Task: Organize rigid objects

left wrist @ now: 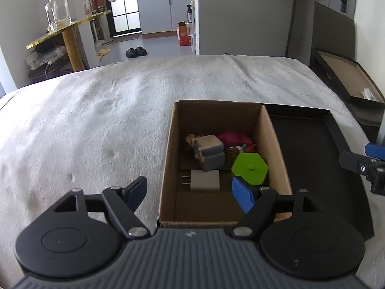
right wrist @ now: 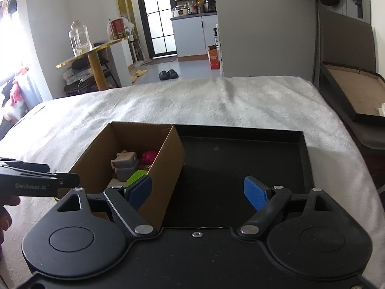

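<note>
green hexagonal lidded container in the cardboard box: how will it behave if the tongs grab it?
The green hexagonal container looks like rigid plastic, likely light. Its flat sides should suit the left tongs, though smooth walls may slip. Its small lid knob suggests a loose lid that could lift off.

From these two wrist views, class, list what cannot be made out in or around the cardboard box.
- Left wrist view: the pink item is blurred and partly behind the grey blocks.
- Right wrist view: the box wall hides most of the green lid.
- Right wrist view: the left tool is cut off by the frame edge.
</note>
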